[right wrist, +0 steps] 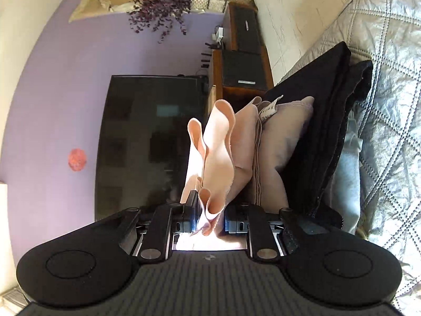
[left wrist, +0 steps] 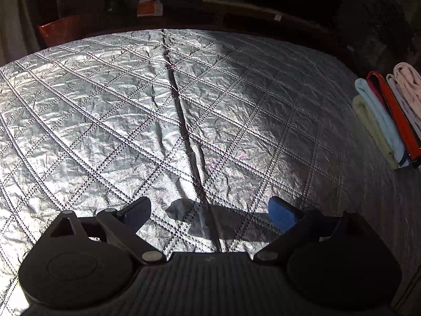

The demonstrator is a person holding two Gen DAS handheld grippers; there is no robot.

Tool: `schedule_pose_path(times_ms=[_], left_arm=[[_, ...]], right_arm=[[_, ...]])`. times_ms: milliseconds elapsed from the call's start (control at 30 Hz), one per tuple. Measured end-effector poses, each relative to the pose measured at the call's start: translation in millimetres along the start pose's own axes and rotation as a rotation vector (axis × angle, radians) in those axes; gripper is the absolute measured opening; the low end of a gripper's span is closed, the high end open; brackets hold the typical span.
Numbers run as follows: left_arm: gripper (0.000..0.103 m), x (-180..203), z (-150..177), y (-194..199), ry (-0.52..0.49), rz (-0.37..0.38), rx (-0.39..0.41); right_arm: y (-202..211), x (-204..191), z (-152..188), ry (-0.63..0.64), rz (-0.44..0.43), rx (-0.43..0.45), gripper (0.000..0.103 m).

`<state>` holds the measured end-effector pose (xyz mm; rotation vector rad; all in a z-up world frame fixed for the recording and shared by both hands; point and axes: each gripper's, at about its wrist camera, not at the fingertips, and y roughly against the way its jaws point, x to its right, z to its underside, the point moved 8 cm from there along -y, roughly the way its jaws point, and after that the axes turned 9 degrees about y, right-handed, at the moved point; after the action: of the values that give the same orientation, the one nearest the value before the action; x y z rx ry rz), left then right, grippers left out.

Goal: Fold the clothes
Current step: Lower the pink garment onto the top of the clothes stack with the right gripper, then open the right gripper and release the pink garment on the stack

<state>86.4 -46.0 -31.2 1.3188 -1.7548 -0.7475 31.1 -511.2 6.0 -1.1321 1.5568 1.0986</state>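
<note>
My left gripper (left wrist: 210, 212) is open and empty, hovering low over a silver quilted bedspread (left wrist: 110, 110). A stack of folded clothes (left wrist: 386, 115) in green, light blue, red and pink lies at the bed's right edge. My right gripper (right wrist: 208, 218) is shut on a peach-pink garment (right wrist: 218, 158), whose folds bunch up between the fingers. The right wrist view is rolled sideways. Beside the pink garment lie a mauve garment (right wrist: 284, 142), a black garment (right wrist: 326, 121) and a pale blue one (right wrist: 347, 184) in a pile on the bedspread (right wrist: 389, 105).
A seam (left wrist: 184, 121) runs down the middle of the bedspread. A red bag (left wrist: 59, 30) and an orange box (left wrist: 150, 8) sit beyond the far edge. A dark TV screen (right wrist: 147, 142), a wooden cabinet (right wrist: 244, 52) and a purple wall (right wrist: 52, 92) face the right gripper.
</note>
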Motion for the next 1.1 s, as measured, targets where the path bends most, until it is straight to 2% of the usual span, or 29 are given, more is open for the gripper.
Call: schedule_pose_path(times_ms=[133, 267, 367, 433, 500, 600, 633, 800, 833, 900, 933, 1000, 1100], left_arm=[[0.095, 4, 1, 0, -0.010, 0.008, -0.002], [0.095, 8, 2, 0, -0.018, 0.017, -0.004], [0.095, 10, 2, 0, -0.023, 0.022, -0.004], [0.095, 12, 2, 1, -0.029, 0.027, -0.002], [0.095, 15, 3, 3, -0.039, 0.037, 0.001], [0.095, 21, 4, 6, -0.055, 0.060, 0.004], [0.095, 23, 4, 6, -0.062, 0.067, 0.003], [0.095, 32, 6, 10, -0.090, 0.088, 0.005], [0.095, 33, 6, 11, -0.090, 0.096, 0.006], [0.096, 39, 5, 12, -0.092, 0.113, -0.002], [0.096, 42, 5, 13, -0.093, 0.121, -0.009], [0.096, 53, 6, 15, -0.100, 0.141, -0.023], [0.096, 73, 16, 30, -0.140, 0.183, -0.021]], right_arm=[[13, -22, -10, 0.158, 0.047, 0.006, 0.050], [44, -53, -15, 0.492, 0.205, 0.065, 0.067], [57, -87, -5, 0.829, 0.295, 0.122, 0.060], [56, -116, 11, 1.065, 0.301, 0.137, 0.060], [39, -135, 29, 1.239, 0.318, 0.071, 0.060], [4, -133, 49, 1.433, 0.415, -0.086, 0.053], [-1, -130, 50, 1.455, 0.436, -0.112, 0.046], [-3, -130, 50, 1.460, 0.483, -0.164, 0.050], [5, -135, 50, 1.448, 0.473, -0.151, 0.054], [22, -143, 50, 1.428, 0.463, -0.142, 0.069], [30, -142, 52, 1.423, 0.460, -0.154, 0.083], [47, -142, 55, 1.412, 0.453, -0.178, 0.086], [83, -133, 69, 1.372, 0.512, -0.242, 0.092]])
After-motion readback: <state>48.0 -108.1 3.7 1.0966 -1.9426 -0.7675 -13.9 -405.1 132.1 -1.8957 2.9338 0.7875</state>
